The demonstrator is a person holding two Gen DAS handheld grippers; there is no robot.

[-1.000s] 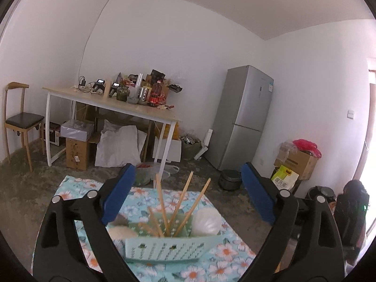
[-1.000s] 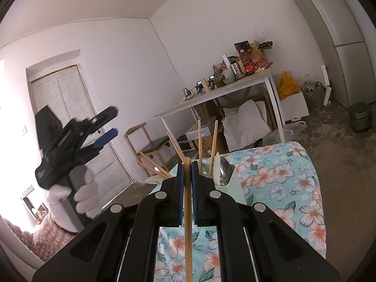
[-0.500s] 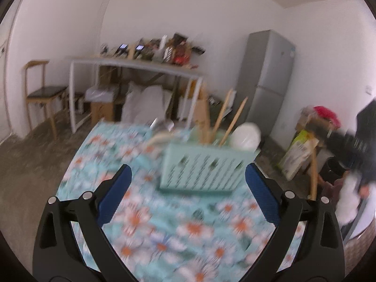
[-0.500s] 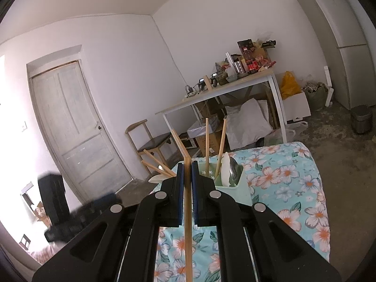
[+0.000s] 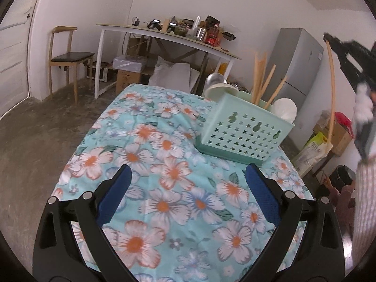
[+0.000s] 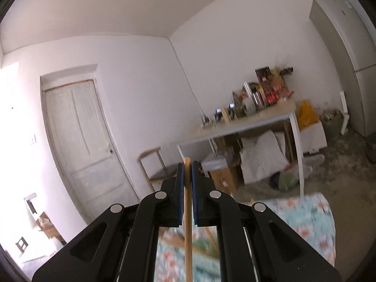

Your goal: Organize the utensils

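Left hand-held gripper (image 5: 186,183): black frame, blue textured pads, jaws spread wide, nothing between them. It hangs over the tabletop (image 5: 164,145), which is covered by a soft teal cloth with a white and orange flower print, slightly creased.

Right hand-held gripper (image 6: 187,172): black frame, blue pads pressed onto a thin, round, pale wooden chopstick (image 6: 187,211). The stick runs lengthwise between the pads, its tip poking just past them and its lower end cut off by the frame edge. In the left wrist view the same stick shows as a long, fisheye-bent line at far right, off to the right of the basket, held high by the blurred right gripper and a white-gloved hand (image 5: 363,103).

Basket (image 5: 244,131): mint green plastic, rectangular, front wall perforated with star cut-outs and a few gourd-shaped holes. It sits on the far right part of the cloth. Inside:
- several wooden chopsticks (image 5: 259,77), standing tilted
- white rounded spoon head (image 5: 285,109) at the right end
- white and metal rounded heads (image 5: 217,83) at the left end; handles hidden in the basket

Internal dividers can't be made out.

In the right wrist view the cloth and basket below the gripper are motion-blurred; the contents are unreadable there.
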